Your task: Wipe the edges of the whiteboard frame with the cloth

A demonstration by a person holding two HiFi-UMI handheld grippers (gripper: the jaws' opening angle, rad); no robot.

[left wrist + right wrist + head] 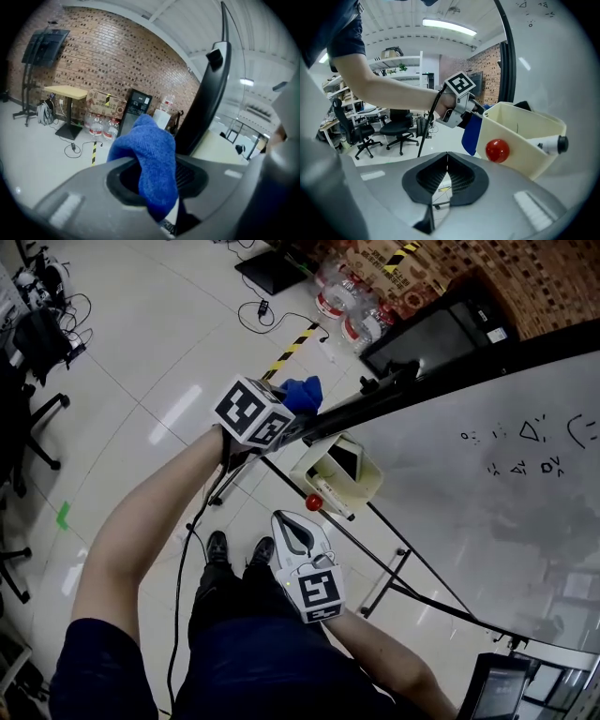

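My left fingers (197, 176) are clamped on a soft blue cloth (152, 159) that bulges up between them, just beside the whiteboard's black frame edge (206, 103) ahead. My right fingers (461, 180) are pressed together, empty; a cream plastic tray (520, 136) with a red ball (497, 150) sits ahead of them.

I note the blue cloth (152, 164), centre frame, as soft, napped fabric; the whiteboard frame (208, 98) smooth matt black; the whiteboard (487, 521) glossy; the brick wall (103, 56), upper left, rough.
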